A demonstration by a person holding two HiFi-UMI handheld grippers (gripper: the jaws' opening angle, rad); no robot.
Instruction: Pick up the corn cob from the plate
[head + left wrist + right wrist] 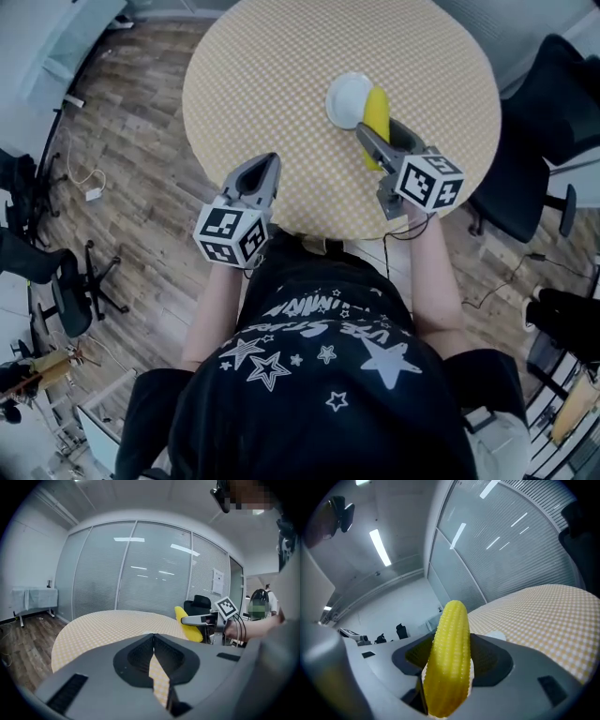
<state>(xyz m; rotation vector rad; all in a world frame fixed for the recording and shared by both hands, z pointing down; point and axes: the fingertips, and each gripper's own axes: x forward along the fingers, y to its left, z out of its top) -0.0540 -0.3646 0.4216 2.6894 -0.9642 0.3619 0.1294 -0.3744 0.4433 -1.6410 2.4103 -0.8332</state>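
Observation:
The yellow corn cob (449, 658) stands clamped between the jaws of my right gripper (447, 667), its tip pointing up and away. In the head view the corn cob (377, 117) hangs in my right gripper (380, 141) just right of the small white plate (346, 98), which lies bare on the round checkered table (281, 94). From the left gripper view the corn cob (187, 623) shows at the right, lifted off the tabletop. My left gripper (264, 169) hovers at the table's near edge, its jaws shut with nothing in them (153, 653).
A black office chair (539, 122) stands right of the table. Another chair base (66, 291) and cables lie on the wooden floor at the left. Glass walls with blinds (140, 573) close off the room beyond the table.

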